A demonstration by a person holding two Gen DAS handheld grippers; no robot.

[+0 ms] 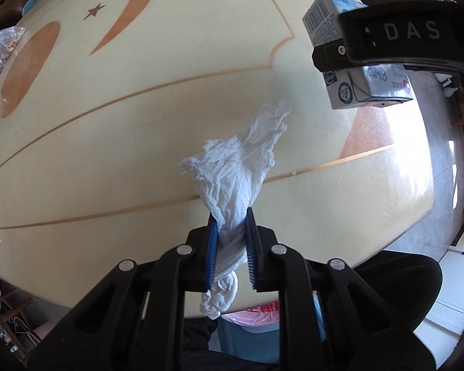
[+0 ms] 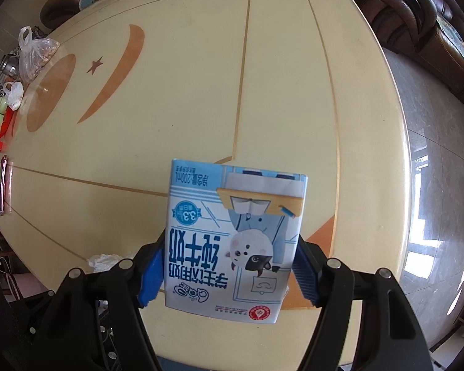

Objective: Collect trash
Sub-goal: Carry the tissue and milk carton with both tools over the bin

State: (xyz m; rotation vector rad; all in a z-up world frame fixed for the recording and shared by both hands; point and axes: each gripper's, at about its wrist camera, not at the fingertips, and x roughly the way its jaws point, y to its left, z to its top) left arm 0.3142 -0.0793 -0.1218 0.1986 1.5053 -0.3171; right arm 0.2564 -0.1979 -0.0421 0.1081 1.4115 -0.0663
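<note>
Pinching a crumpled tissue, the left gripper hangs over the desk near its front edge. The right gripper clamps a milk carton above bare desk beside the right edge.

Left gripper pointing down, fingers clamped tight. Right gripper pointing down, fingers spread wide, gripping.

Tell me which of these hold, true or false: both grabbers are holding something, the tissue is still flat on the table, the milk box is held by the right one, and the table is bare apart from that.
1. Both grippers hold something. True: the left gripper pinches a crumpled tissue, the right gripper a milk carton.
2. The tissue lies flat on the table. False: it is bunched between the left gripper's pads.
3. The right gripper holds the carton. True.
4. The table is otherwise bare. False: a plastic bag sits near its edge.
</note>
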